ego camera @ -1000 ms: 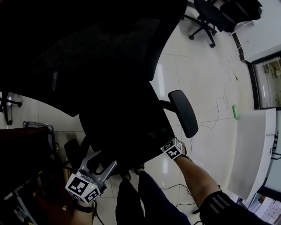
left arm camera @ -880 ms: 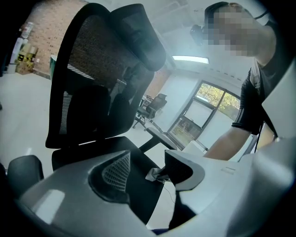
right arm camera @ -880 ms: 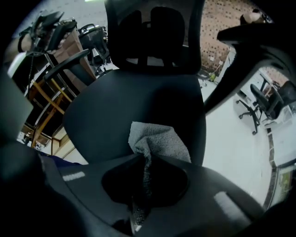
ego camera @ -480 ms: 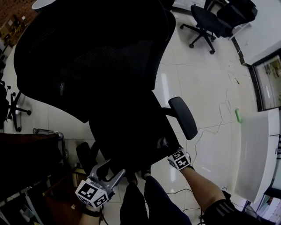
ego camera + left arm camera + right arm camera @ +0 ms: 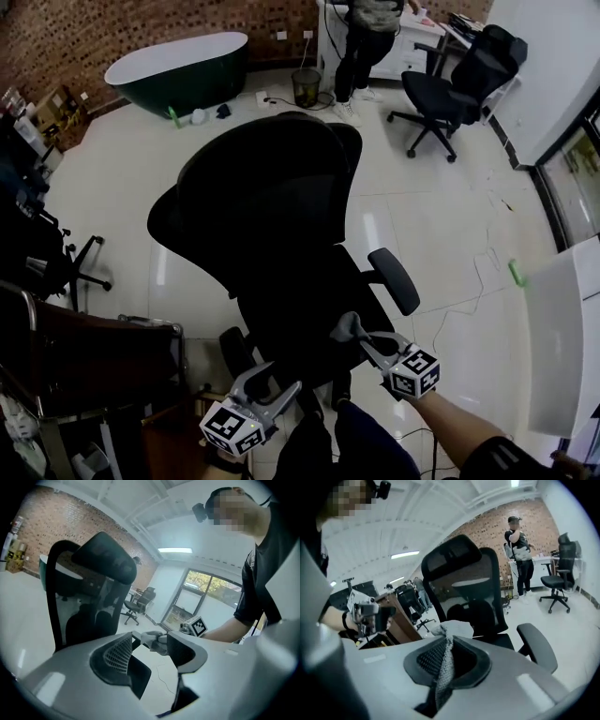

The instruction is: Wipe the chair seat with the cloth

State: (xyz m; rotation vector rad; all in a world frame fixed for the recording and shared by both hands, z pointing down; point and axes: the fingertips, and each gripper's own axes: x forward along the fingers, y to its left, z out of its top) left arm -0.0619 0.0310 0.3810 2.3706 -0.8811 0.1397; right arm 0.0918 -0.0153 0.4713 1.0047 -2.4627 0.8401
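Right gripper (image 5: 347, 329) clamps the cloth (image 5: 452, 629) — left gripper (image 5: 270, 382) gapes

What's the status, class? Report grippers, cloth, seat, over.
Left gripper open, empty. Right gripper shut on cloth, near front edge of seat. Nothing seen blocking the seat.

The left gripper (image 5: 270, 382) sits low by the body, its jaws apart and empty. The right gripper (image 5: 349, 328), on an outstretched forearm (image 5: 448, 424), is clamped on a cloth (image 5: 452, 629).
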